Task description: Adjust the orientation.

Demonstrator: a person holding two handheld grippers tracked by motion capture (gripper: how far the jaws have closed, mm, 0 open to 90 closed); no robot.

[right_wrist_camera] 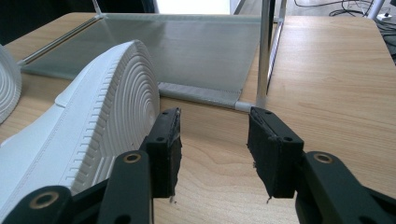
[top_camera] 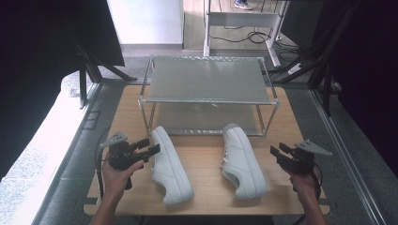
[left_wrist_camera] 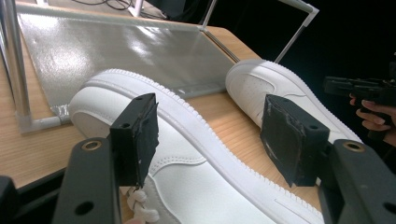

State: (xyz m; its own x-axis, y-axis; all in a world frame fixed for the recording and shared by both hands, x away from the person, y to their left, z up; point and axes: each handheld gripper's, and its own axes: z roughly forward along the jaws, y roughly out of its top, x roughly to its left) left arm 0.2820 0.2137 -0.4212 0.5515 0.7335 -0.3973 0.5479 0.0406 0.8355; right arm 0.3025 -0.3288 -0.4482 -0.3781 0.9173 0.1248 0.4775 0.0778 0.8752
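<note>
Two-tier metal rack at 12 o'clock on the wooden tabletop, shelves of grey mesh. Beyond it, white frame legs on grey floor, loose cables at 1 o'clock. Dark curtains flank both sides.

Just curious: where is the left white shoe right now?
In the high view, the left shoe lies on the wooden table, before the rack, beside the left gripper.
</note>
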